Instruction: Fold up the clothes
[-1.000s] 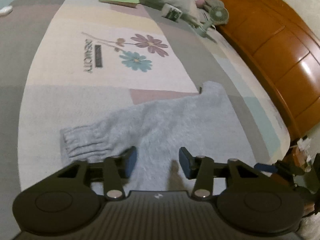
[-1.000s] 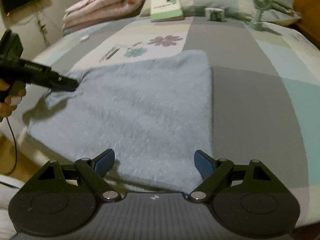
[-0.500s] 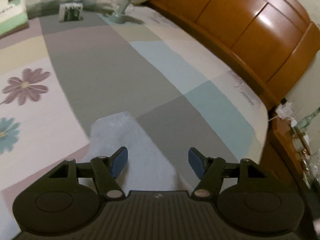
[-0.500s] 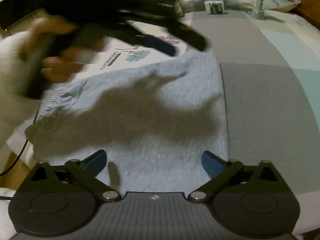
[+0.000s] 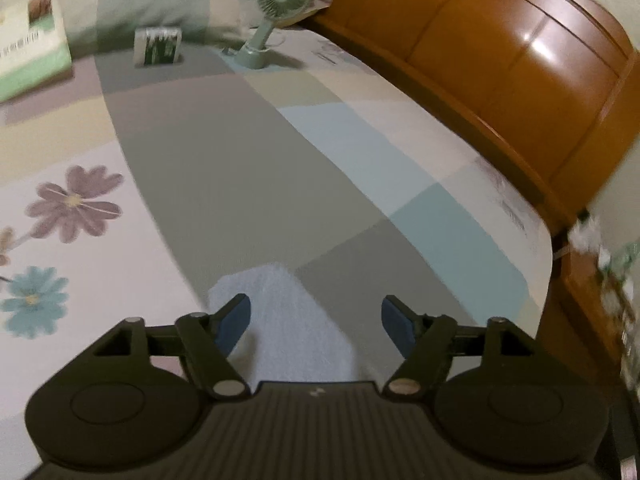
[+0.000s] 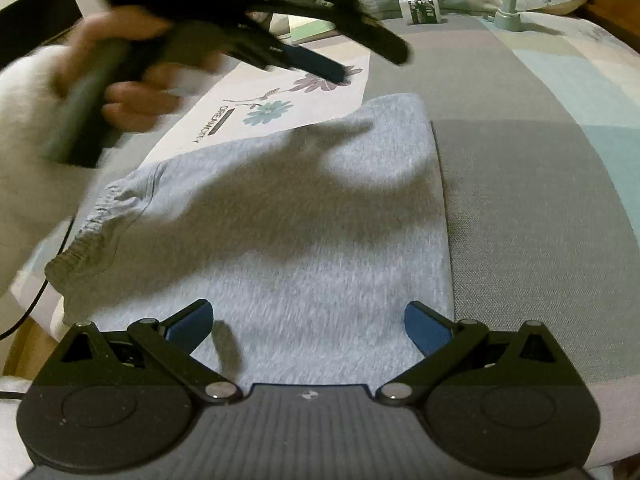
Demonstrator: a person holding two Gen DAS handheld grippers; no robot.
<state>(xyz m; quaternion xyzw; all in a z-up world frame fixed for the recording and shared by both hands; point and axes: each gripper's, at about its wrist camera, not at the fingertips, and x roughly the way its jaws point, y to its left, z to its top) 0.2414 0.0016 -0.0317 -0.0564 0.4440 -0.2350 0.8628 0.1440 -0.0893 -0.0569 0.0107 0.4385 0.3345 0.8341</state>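
1. We see the grey garment (image 6: 288,216) lying spread on the bed (image 6: 540,200), its right edge straight along a grey patch of the quilt, its gathered elastic band (image 6: 96,224) bunched at the left near the bed's edge.
2. Our right tool (image 6: 309,322) hangs low over the garment's near edge, its jaws wide apart and holding nothing.
3. Our left tool (image 5: 316,318) is also wide open and empty. From its own camera it sits over the garment's far corner (image 5: 276,300); from the right camera it is blurred above the cloth, gripped by a hand (image 6: 120,80) in a pale sleeve, casting a broad shadow.
4. Whether the garment is already folded once we cannot tell; it lies flat with one clean edge, which fits either a laid-out piece or a half-folded one.
5. Risks as we judge them: the fuzzy cloth may be pinched through only its top layer, so a lift would peel layers apart and skew any fold.
6. The bunched band near the bed's edge could slide off if dragged.
7. The fan (image 5: 276,12) and small box (image 5: 158,46) stand well apart, so a snag there seems unlikely.
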